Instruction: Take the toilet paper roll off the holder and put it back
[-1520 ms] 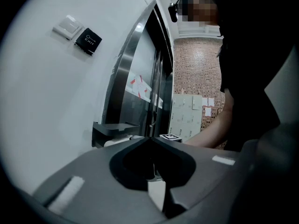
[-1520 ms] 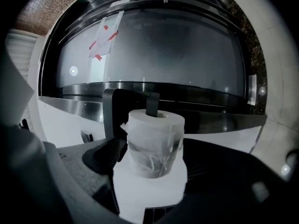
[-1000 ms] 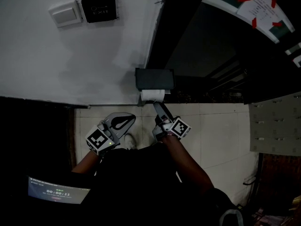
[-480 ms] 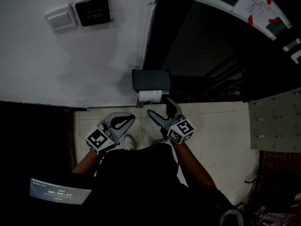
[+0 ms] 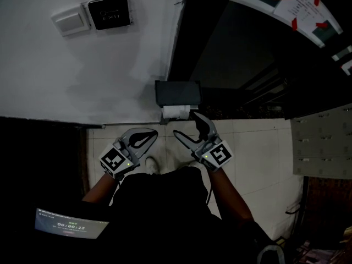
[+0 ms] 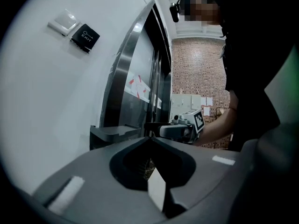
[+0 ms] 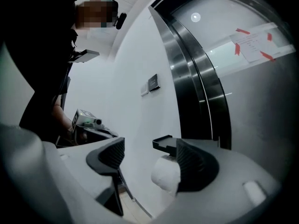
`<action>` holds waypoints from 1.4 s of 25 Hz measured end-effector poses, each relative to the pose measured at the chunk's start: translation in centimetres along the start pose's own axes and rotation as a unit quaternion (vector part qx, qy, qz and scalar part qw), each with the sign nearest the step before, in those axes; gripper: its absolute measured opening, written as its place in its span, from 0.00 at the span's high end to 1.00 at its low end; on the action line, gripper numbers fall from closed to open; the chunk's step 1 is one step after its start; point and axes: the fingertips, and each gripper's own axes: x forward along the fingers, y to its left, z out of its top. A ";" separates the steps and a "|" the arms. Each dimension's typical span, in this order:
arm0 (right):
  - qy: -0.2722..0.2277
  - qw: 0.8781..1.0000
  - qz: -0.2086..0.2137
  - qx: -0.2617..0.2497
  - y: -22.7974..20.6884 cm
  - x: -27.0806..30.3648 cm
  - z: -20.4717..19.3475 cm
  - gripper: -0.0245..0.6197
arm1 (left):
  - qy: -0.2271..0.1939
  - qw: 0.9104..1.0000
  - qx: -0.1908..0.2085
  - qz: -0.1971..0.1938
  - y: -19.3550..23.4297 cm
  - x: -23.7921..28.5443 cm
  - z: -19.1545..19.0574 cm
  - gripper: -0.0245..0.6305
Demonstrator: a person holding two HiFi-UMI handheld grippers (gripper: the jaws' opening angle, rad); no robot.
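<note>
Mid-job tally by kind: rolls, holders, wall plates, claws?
Toilet paper roll: 1
Holder: 1
Wall plates: 2, white plate, black plate
Claws: 2, left claw, right claw (jaws just been closing, nothing between them)
Total: 6

Head camera looking steeply down, both gripper cameras facing level along their jaws, close in, all three sharing the holder point(image 5: 177, 93).

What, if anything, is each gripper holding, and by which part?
Nothing. The right gripper, jaws just closing, stands open and empty short of the toilet paper roll on its holder; the left gripper is shut, empty.
</note>
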 end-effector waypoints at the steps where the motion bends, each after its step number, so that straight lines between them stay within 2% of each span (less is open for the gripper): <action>1: -0.004 1.000 0.008 -0.004 0.3 0.0 0.4 0.46 | -0.002 1.000 0.001 0.000 0.0 0.0 0.1 0.96; 7: -0.016 0.998 0.051 -0.018 2.5 0.1 1.5 0.85 | -0.002 1.000 -0.006 0.002 0.2 0.1 0.3 0.96; 10: -0.022 0.998 0.059 -0.007 2.7 0.1 1.7 0.94 | -0.005 1.000 -0.004 0.001 0.2 0.3 0.5 0.96; 18: -0.009 0.998 0.068 -0.002 3.0 0.4 0.8 0.96 | -0.004 1.000 0.006 -0.003 0.4 0.5 0.3 0.96; 22: -0.005 0.997 0.075 -0.003 3.2 0.6 0.8 0.96 | -0.003 1.000 -0.004 -0.005 0.1 0.8 1.0 0.96; 31: 0.000 0.996 0.086 0.008 3.7 1.0 0.3 0.96 | -0.006 1.000 0.005 -0.006 0.0 1.0 0.8 0.96; 35: 0.002 0.996 0.087 0.010 3.9 1.1 0.2 0.96 | -0.004 1.000 -0.005 -0.007 0.0 1.1 1.2 0.96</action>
